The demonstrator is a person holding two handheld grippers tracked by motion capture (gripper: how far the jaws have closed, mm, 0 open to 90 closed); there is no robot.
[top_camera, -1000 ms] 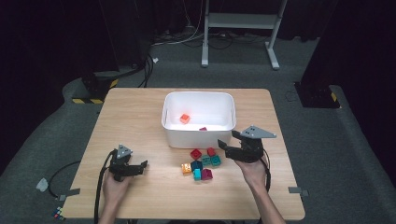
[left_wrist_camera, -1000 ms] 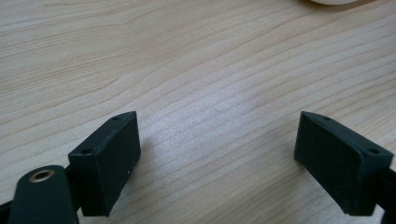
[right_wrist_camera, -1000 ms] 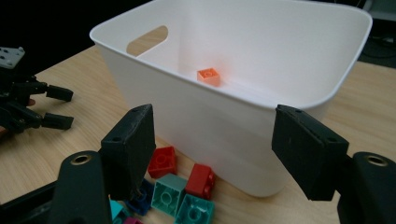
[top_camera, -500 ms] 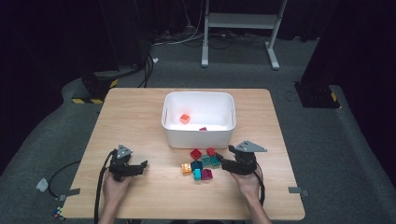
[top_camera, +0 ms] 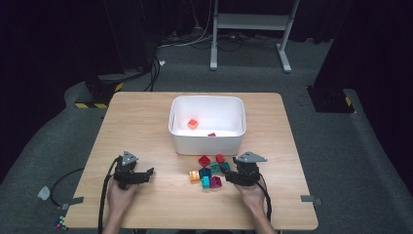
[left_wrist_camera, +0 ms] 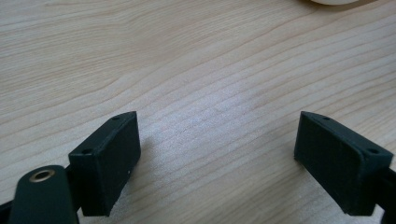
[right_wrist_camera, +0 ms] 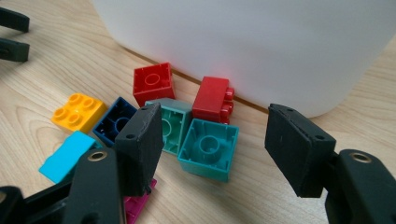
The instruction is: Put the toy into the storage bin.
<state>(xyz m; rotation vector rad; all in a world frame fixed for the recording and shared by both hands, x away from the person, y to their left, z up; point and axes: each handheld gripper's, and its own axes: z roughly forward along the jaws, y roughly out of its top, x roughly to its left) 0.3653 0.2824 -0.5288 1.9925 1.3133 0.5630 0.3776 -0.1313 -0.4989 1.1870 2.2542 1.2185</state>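
Hovering over a cluster of toy bricks, the right tongs (right_wrist_camera: 215, 149) are held low beside the white bin (top_camera: 207, 127) on the worktop (top_camera: 146, 117).

The right tongs' jaws have just been closing, yet they stand apart, and a teal brick (right_wrist_camera: 208, 148) is seen between them, untouched by either pad. Around it are gathered a second teal brick (right_wrist_camera: 172, 122), two red bricks (right_wrist_camera: 152, 82), a navy one (right_wrist_camera: 113, 122), an orange one (right_wrist_camera: 78, 111), a light blue one (right_wrist_camera: 65, 156) and a magenta one (right_wrist_camera: 136, 204). An orange brick (top_camera: 193, 124) is seen inside the bin. The left tongs (left_wrist_camera: 217, 161) are held wide open over bare wood, well apart from the cluster.
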